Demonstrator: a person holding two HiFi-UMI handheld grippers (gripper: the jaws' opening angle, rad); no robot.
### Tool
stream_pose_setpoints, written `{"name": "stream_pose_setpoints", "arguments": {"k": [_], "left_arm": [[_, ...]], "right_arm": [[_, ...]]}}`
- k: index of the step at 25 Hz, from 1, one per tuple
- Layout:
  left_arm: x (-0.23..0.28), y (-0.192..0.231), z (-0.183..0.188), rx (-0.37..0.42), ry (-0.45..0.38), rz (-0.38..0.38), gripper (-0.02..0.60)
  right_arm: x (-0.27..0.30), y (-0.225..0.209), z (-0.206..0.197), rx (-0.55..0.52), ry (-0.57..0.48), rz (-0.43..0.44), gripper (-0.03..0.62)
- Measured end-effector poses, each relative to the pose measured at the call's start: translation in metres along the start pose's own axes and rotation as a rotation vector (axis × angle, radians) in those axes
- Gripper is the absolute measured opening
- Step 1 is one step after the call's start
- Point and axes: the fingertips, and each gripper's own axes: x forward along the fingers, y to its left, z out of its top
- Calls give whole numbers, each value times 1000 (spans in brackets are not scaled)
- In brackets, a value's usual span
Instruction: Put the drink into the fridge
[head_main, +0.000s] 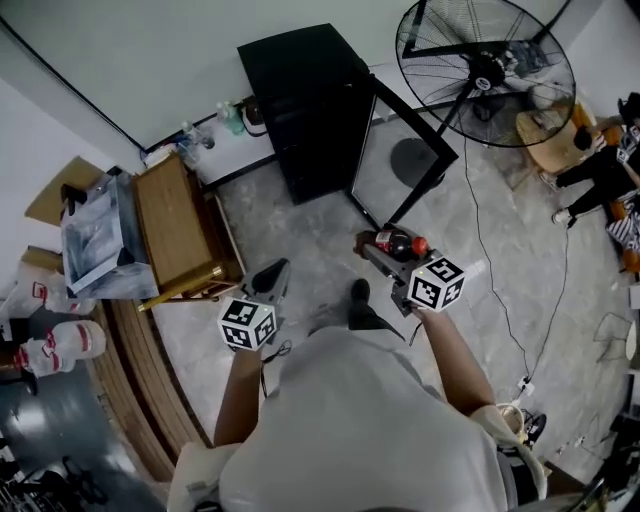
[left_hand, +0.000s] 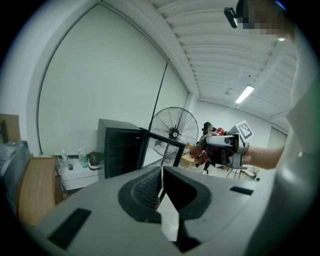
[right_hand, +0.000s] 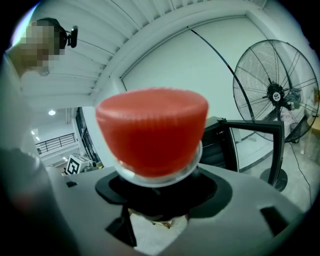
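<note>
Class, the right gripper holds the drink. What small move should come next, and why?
Probably move the right gripper forward toward the fridge: it clamps the bottle, the door stands open, and the fridge is some way off.
</note>
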Motion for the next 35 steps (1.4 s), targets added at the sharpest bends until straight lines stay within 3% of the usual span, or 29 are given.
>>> {"name": "stream_pose_setpoints", "arguments": {"k": [17,25,35], "left_arm": [[132,2,41,-58,-6,144,12],[161,16,42,-70,8,187,12],[176,70,34,-66,25,201,12]], "right_arm": [[62,-129,56,-21,97,170,307],[95,-158,58,-20,140,224,307],[148,-168,40,-2,184,229,307]]}}
